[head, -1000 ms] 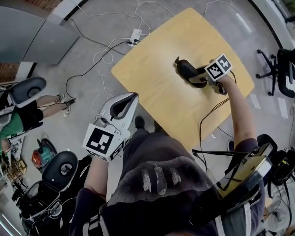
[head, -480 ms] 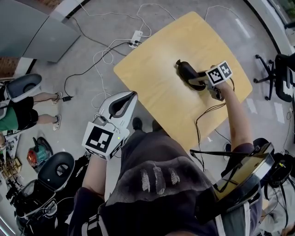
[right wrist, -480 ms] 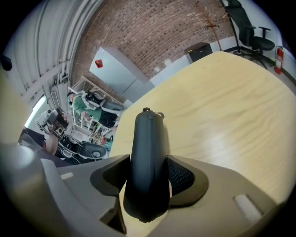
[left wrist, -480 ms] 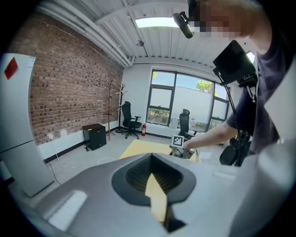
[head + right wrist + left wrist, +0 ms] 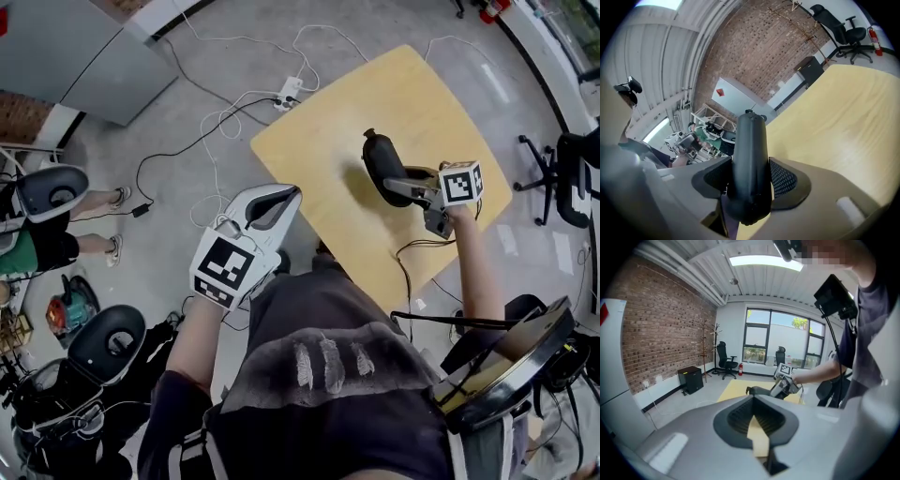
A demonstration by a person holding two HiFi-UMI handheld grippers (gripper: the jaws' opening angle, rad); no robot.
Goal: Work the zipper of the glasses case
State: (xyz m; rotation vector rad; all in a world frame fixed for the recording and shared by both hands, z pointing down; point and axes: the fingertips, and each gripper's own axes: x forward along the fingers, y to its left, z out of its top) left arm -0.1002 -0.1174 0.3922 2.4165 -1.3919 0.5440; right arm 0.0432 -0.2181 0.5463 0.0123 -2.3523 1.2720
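Observation:
The black glasses case [image 5: 379, 157] is gripped at one end by my right gripper [image 5: 396, 185], whose pads press its sides. It is tipped up over the yellow table [image 5: 412, 89], its shadow beside it. In the right gripper view the case [image 5: 749, 150] fills the gap between the jaws, and its zipper pull [image 5: 749, 112] shows at the far tip. My left gripper [image 5: 272, 199] is shut with nothing in it, held off the table's near left edge. From the left gripper view, the left gripper [image 5: 758, 430] points at the case [image 5: 757, 391] across the table.
Cables and a power strip [image 5: 287, 92] lie on the floor beyond the table. An office chair [image 5: 562, 159] stands at the right. A seated person's legs [image 5: 84, 202] and equipment are at the left. A cable [image 5: 412, 248] trails from the right gripper over the table's edge.
The right gripper's jaws closed on the case and tipped it up from lying flat on the table. The left gripper drifted a little right, towards the table.

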